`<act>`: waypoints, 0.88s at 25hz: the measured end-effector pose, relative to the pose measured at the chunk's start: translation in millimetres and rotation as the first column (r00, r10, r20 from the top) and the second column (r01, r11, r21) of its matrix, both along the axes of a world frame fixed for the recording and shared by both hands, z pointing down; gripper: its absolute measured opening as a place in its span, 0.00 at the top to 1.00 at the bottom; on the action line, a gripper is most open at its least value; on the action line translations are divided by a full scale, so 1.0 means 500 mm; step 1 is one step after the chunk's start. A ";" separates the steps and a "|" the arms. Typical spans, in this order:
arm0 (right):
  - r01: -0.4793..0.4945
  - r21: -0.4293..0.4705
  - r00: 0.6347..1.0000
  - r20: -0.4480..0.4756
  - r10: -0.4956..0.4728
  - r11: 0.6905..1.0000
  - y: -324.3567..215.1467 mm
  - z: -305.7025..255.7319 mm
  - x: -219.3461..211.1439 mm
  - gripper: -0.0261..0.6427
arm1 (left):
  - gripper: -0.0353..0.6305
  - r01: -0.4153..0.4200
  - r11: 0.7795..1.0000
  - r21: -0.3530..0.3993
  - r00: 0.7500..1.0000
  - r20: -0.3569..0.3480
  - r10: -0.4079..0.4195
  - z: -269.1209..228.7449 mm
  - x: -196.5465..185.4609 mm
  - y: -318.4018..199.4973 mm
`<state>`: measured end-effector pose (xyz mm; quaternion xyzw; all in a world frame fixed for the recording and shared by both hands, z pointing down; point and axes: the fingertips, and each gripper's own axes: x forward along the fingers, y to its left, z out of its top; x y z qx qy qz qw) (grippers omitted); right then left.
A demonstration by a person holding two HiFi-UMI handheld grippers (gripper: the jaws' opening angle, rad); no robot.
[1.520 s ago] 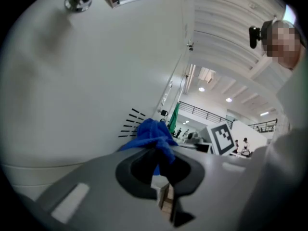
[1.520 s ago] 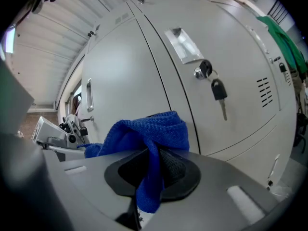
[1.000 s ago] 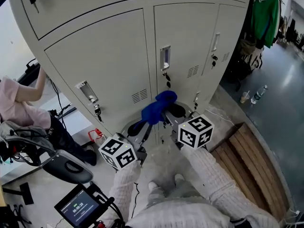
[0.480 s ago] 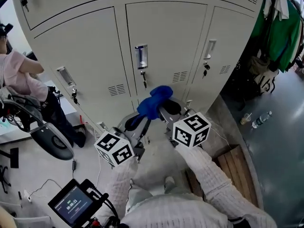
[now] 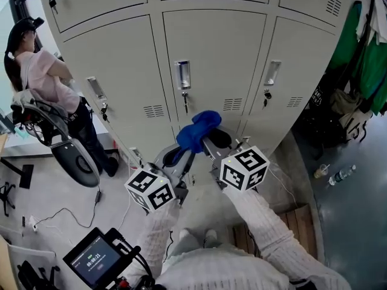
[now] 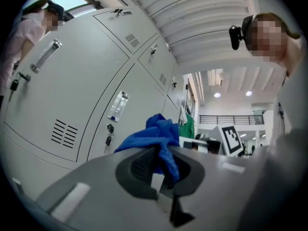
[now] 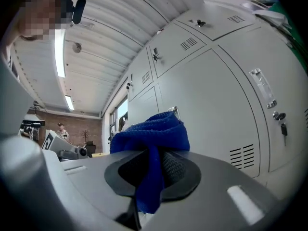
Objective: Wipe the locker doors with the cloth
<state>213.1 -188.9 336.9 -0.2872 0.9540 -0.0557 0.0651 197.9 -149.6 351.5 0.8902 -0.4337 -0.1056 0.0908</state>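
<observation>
A bunched blue cloth (image 5: pixel 196 132) is held up in front of the grey locker doors, below the middle door (image 5: pixel 211 47) with its handle (image 5: pixel 182 74) and hanging key. Both grippers meet at it. My left gripper (image 5: pixel 175 157) is shut on the cloth (image 6: pixel 156 131) from the lower left. My right gripper (image 5: pixel 213 141) is shut on the cloth (image 7: pixel 151 129) from the right. In both gripper views the fabric hangs down through the closed jaws. The cloth sits a short way off the door face, and I cannot tell whether it touches.
A person in a pink top (image 5: pixel 45 77) stands at the left lockers beside a chair (image 5: pixel 66 156). Green clothing (image 5: pixel 363 47) hangs at the right. A wooden pallet (image 5: pixel 299 222) and a bottle (image 5: pixel 338 175) lie on the floor. A small screen (image 5: pixel 97 260) is at the lower left.
The head view has swung, so the lockers now sit more squarely ahead. Both grippers keep the cloth pinched in the same pose.
</observation>
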 end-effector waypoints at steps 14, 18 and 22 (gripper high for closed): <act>-0.010 -0.002 1.000 -0.002 0.010 1.000 -0.002 -0.005 -0.068 0.89 | 0.94 -0.009 1.000 -0.020 1.000 -0.014 0.009 -0.007 -0.068 -0.005; -0.012 0.008 1.000 -0.010 0.012 1.000 -0.002 -0.004 -0.072 0.89 | 0.94 -0.025 0.999 -0.025 0.999 -0.049 0.023 -0.004 -0.073 -0.008; -0.011 0.014 1.000 -0.022 0.012 1.000 -0.002 -0.002 -0.069 0.89 | 0.94 -0.029 0.999 -0.024 0.999 -0.041 0.028 -0.002 -0.068 -0.008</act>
